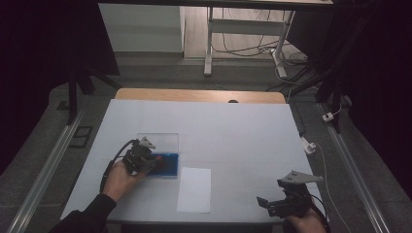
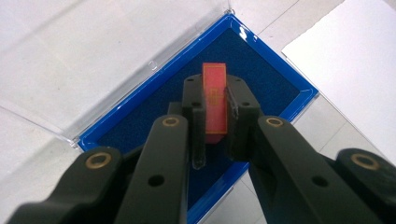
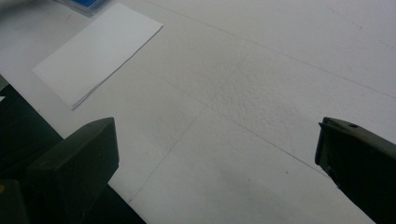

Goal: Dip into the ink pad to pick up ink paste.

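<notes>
In the left gripper view my left gripper (image 2: pixel 215 100) is shut on a small red block (image 2: pixel 215 86) with a gold printed pattern, holding it upright on edge between the pads. It hangs just over the dark blue lining of a blue-rimmed case (image 2: pixel 299 88). The case's clear lid (image 2: pixel 116 51) lies folded open behind it. From the high view, the left gripper (image 1: pixel 148 161) is over the case (image 1: pixel 170 167) at the table's left middle. My right gripper (image 1: pixel 272 204) rests near the front right edge, jaws wide apart with nothing between them (image 3: pixel 217 154).
A white sheet of paper (image 1: pixel 194 189) lies just right of the case, also in the right gripper view (image 3: pixel 98 51). The table (image 1: pixel 233 131) is covered in white. A desk frame and cables stand on the floor beyond the far edge.
</notes>
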`<move>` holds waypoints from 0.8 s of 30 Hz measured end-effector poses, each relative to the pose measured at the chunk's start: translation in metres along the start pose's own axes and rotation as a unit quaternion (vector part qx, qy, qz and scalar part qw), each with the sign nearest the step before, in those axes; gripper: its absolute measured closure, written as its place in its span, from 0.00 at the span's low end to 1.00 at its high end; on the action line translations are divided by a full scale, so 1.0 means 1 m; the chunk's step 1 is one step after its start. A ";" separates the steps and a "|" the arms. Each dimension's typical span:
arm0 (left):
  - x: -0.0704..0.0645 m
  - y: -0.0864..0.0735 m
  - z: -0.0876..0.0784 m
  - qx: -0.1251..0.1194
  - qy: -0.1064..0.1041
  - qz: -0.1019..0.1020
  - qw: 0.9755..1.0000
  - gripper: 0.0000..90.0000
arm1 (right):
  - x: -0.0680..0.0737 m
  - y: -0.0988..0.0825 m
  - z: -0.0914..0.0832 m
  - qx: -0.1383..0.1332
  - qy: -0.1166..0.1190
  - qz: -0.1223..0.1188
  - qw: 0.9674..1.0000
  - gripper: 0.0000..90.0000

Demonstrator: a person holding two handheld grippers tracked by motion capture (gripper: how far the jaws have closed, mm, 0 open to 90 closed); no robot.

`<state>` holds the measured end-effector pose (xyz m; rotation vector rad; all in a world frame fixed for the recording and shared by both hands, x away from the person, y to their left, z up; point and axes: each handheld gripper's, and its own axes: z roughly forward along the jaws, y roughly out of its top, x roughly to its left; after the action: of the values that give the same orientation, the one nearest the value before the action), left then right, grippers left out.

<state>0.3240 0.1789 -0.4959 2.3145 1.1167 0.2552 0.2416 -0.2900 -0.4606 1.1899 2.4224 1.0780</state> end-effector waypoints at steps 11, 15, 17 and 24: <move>0.008 -0.002 -0.002 -0.008 -0.019 -0.016 1.000 0.89 | -0.001 0.000 0.000 -0.003 0.002 0.003 1.000 0.00; 0.006 0.000 -0.005 -0.006 -0.008 -0.013 1.000 0.89 | -0.001 0.000 0.000 -0.004 0.003 0.004 1.000 0.00; 0.006 0.001 -0.013 -0.021 -0.012 -0.021 0.999 0.89 | -0.001 -0.001 0.000 -0.004 0.002 0.003 1.000 0.00; 0.004 0.002 -0.028 -0.047 -0.005 -0.019 0.999 0.89 | 0.000 0.000 0.000 -0.003 0.002 0.004 1.000 0.00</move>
<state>0.3164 0.1923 -0.4719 2.2086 1.1190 0.2754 0.2415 -0.2906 -0.4607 1.1977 2.4172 1.0917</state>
